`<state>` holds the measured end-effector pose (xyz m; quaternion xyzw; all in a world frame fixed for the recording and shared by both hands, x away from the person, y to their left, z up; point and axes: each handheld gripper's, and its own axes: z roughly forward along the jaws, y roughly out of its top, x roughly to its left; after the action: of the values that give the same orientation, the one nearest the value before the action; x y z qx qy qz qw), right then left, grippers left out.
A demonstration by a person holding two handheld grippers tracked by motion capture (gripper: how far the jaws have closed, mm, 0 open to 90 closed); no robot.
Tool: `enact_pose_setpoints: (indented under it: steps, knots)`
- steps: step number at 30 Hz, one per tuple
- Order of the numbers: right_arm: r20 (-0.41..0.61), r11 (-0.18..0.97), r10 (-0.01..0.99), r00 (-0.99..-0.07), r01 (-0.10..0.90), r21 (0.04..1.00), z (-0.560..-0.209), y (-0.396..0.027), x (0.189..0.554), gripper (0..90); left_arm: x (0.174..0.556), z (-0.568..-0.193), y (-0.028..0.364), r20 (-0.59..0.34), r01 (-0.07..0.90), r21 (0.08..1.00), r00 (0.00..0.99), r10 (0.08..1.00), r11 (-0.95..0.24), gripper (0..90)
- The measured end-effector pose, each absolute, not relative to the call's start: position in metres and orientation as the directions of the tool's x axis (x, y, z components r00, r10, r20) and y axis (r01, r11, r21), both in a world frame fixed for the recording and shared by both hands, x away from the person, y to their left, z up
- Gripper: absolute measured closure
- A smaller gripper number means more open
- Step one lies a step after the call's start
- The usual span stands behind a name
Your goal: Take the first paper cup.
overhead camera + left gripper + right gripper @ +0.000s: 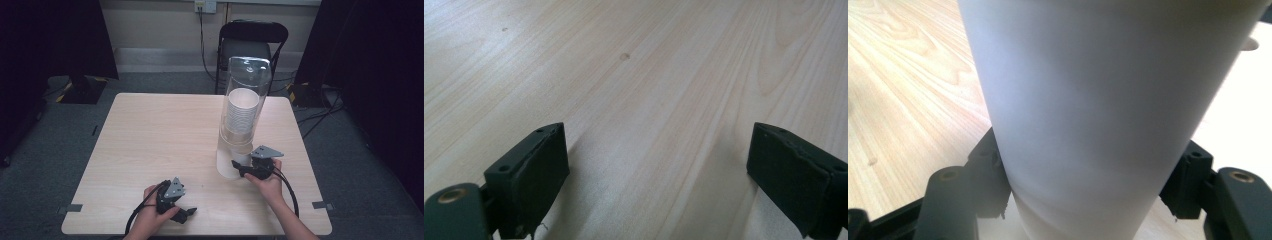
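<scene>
A: We note the right claw (240, 167) pinching the white paper cup (229, 167) low on its wall, both pads pressed against its sides in the right gripper view. The cup sits at the foot of the clear dispenser tube (243, 100), right of the tabletop's (150, 135) centre.

B: We confirm. A stack of cups (241, 112) sits inside the tube above it. We cannot tell whether the held cup touches the wood.

A: Left claw (182, 212) rests near the front edge, well apart from the cup.

B: Its jaws are spread wide, bare wood between them.
</scene>
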<state>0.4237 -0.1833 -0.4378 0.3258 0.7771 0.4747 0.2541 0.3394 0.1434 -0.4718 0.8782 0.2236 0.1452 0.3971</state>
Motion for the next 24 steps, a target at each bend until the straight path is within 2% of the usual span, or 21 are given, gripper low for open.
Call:
enact_pose_setpoints:
  steps: [11, 16, 17, 20, 22, 24]
  knots:
    - [-0.127, 0.419, 0.695, -0.708, 0.255, 0.871, -0.445, -0.188, 0.402, 32.6, 0.339, -0.472, 0.143, 0.086, 0.277, 0.760, 0.854, 0.513, -0.588, 8.7]
    - [-0.143, 0.452, 0.647, -0.749, 0.225, 0.863, -0.447, -0.176, 0.392, 32.3, 0.338, -0.472, 0.141, 0.078, 0.287, 0.762, 0.849, 0.522, -0.581, 8.4]
    - [-0.158, 0.466, 0.613, -0.774, 0.193, 0.863, -0.446, -0.168, 0.387, 32.2, 0.339, -0.471, 0.142, 0.051, 0.307, 0.767, 0.846, 0.531, -0.563, 8.9]
    - [-0.165, 0.476, 0.577, -0.800, 0.165, 0.864, -0.447, -0.159, 0.383, 32.0, 0.346, -0.466, 0.145, -0.087, 0.382, 0.810, 0.828, 0.554, -0.444, 22.8]
    - [-0.170, 0.483, 0.565, -0.807, 0.157, 0.861, -0.448, -0.156, 0.383, 31.9, 0.347, -0.462, 0.146, -0.103, 0.394, 0.821, 0.815, 0.571, -0.414, 21.2]
    - [-0.176, 0.488, 0.533, -0.828, 0.131, 0.863, -0.450, -0.146, 0.382, 31.8, 0.349, -0.452, 0.150, -0.105, 0.396, 0.832, 0.800, 0.591, -0.389, 26.6]
